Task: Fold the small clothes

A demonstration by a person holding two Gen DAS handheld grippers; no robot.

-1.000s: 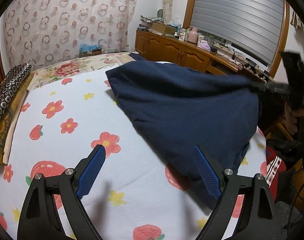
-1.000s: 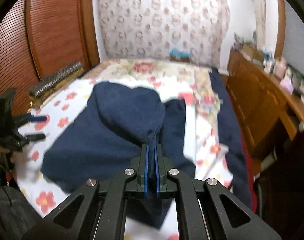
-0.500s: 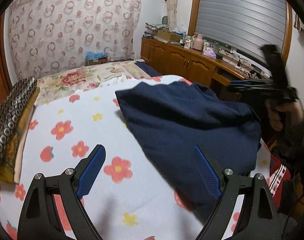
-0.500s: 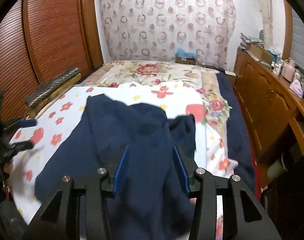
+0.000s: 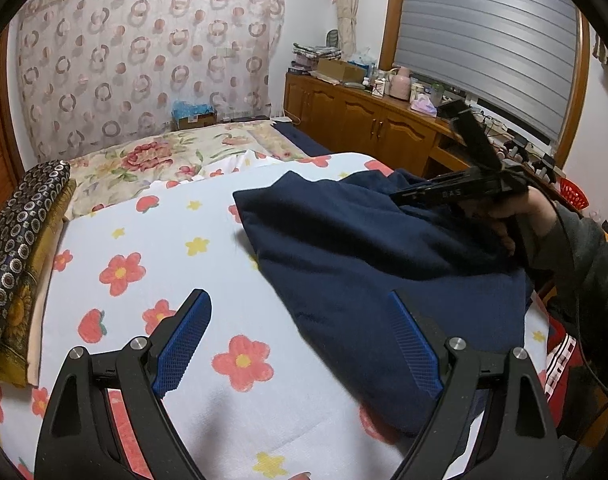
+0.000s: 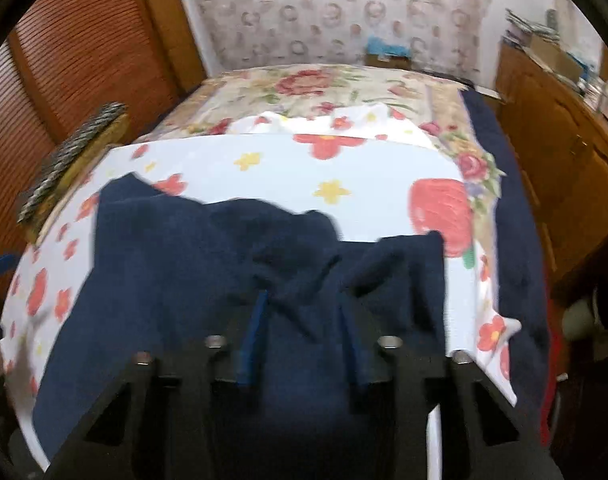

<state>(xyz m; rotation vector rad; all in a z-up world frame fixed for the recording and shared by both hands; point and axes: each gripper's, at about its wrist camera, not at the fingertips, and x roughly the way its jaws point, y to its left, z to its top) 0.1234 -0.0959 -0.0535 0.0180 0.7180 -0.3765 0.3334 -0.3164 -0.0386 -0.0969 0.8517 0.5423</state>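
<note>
A navy blue garment [image 5: 363, 248] lies crumpled on the flowered bed sheet [image 5: 164, 240]. My left gripper [image 5: 298, 300] hovers open above the sheet, its right finger [image 5: 415, 344] over the garment's near edge, holding nothing. A hand [image 5: 519, 216] holds my right gripper [image 5: 423, 196] low over the garment's far right side. In the blurred right wrist view the right gripper [image 6: 304, 304] has its jaws closing, still apart, with a bunched fold of the navy garment [image 6: 164, 260] between them. The pads do not visibly press on it.
A patterned cushion [image 5: 20, 232] lies along the bed's left edge. A wooden cabinet [image 5: 363, 120] with clutter on top stands to the right, under a shuttered window. A floral quilt [image 5: 156, 160] covers the far end of the bed. A red basket [image 5: 573, 192] sits at far right.
The right gripper let go of the raised garment corner, which dropped onto the bed. It then opened, pulled back and came down low over the cloth. The left gripper stayed open.
</note>
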